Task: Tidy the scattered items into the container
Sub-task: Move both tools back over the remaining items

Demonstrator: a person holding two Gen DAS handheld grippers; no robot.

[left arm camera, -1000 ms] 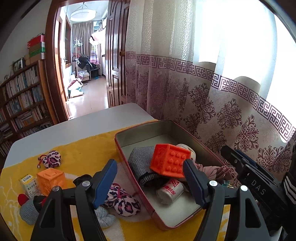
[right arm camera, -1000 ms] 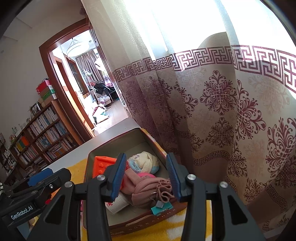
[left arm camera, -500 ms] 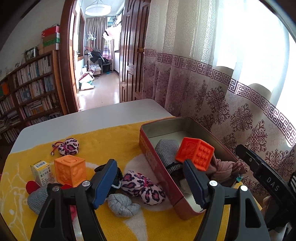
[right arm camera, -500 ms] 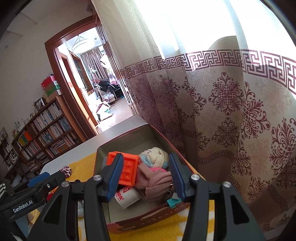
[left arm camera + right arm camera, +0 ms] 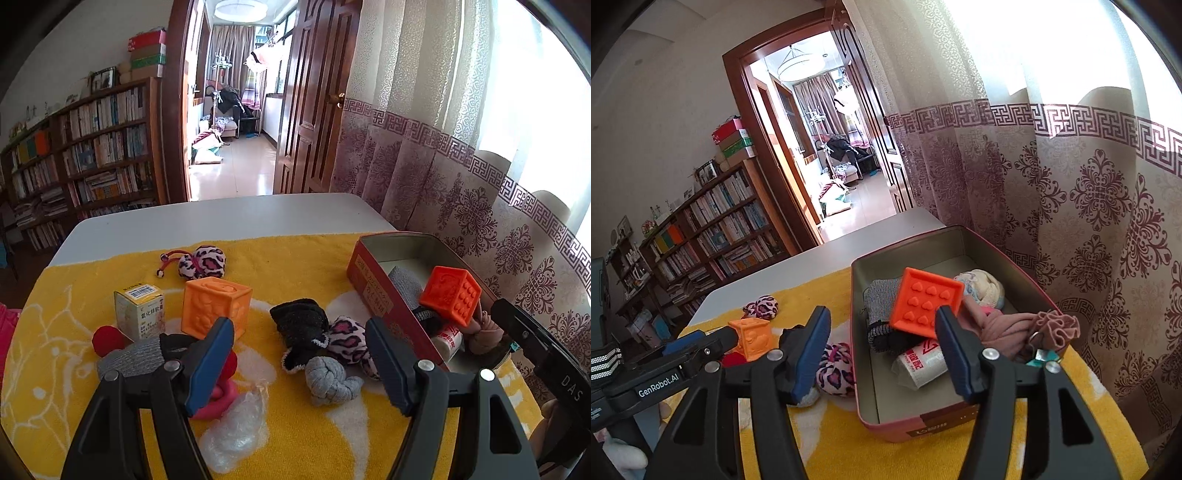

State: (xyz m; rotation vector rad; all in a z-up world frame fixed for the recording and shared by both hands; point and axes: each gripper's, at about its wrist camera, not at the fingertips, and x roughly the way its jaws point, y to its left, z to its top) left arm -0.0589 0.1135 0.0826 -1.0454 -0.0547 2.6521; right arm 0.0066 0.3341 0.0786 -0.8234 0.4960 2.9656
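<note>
Tin (image 5: 960,421): red cube (image 5: 925,302), grey sock (image 5: 881,301), pink cloth (image 5: 1008,328) | both jaws spread, empty

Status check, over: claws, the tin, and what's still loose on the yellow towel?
Both claws open, empty: left claw, right claw. Tin part filled, red block on top. Orange block, medicine box, grey knot still out.

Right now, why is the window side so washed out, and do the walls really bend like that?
Left wrist view: daylight blows out the curtain top; the red tin stays readable. Right wrist view: same glare on the curtain; the fisheye lens bows the doorframe.
</note>
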